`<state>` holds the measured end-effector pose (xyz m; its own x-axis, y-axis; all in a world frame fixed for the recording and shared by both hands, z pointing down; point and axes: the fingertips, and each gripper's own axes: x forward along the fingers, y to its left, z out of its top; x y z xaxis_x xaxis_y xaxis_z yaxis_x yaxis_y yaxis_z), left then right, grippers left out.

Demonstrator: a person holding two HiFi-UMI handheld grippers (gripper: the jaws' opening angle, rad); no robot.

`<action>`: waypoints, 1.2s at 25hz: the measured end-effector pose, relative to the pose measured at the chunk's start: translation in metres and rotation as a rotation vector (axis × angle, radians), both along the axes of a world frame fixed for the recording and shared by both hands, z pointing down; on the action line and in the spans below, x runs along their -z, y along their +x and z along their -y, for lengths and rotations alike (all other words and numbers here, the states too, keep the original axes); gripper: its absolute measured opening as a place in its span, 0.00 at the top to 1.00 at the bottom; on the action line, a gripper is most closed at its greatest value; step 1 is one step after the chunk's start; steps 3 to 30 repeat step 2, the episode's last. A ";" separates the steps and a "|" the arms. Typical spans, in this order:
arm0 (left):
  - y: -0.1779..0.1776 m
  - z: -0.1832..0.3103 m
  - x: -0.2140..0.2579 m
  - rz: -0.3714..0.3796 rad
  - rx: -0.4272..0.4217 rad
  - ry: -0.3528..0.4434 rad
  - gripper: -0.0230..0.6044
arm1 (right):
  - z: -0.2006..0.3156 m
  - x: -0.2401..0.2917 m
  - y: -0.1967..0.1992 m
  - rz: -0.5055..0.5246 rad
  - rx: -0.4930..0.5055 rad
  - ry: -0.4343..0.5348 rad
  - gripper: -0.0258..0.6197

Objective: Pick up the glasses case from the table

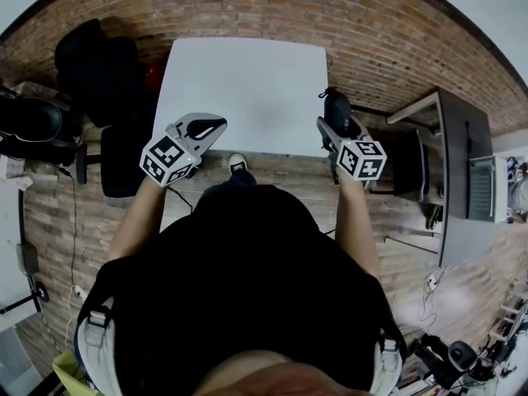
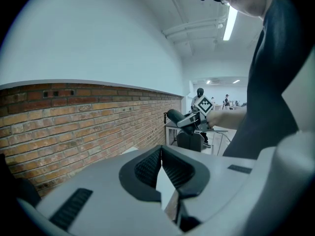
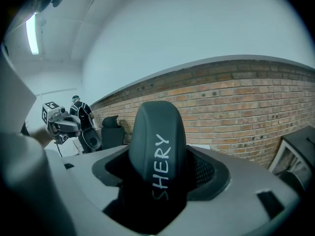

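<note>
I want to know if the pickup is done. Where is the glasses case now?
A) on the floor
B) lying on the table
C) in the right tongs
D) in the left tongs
C: the right gripper view shows the right tongs shut on the dark case, while the left tongs are shut on nothing.

Black office chairs (image 1: pixel 95 64) grouped left of white tabletop (image 1: pixel 247 89); one more chair (image 3: pixel 112 131) seen against brick wall (image 3: pixel 246 107). Brick wall topped by plain white wall (image 2: pixel 98 33). Long ceiling light (image 2: pixel 230 22) lit overhead. Dark desk (image 1: pixel 458 139) set at right, well apart from tabletop. Wood-plank floor (image 1: pixel 49 246) seen all round; white cables (image 1: pixel 429 291) left lying on it at lower right. White-toed shoe (image 1: pixel 237 164) seen just below tabletop's near edge.
</note>
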<state>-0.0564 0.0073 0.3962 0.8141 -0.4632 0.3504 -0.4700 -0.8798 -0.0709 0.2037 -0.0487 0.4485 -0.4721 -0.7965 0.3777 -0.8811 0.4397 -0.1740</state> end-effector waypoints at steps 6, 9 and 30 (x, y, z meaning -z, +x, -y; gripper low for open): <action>0.001 -0.001 0.000 0.001 -0.001 0.000 0.95 | 0.000 0.000 0.000 0.002 -0.001 0.003 0.44; 0.001 -0.001 0.000 0.001 -0.001 0.000 0.95 | 0.000 0.000 0.000 0.002 -0.001 0.003 0.44; 0.001 -0.001 0.000 0.001 -0.001 0.000 0.95 | 0.000 0.000 0.000 0.002 -0.001 0.003 0.44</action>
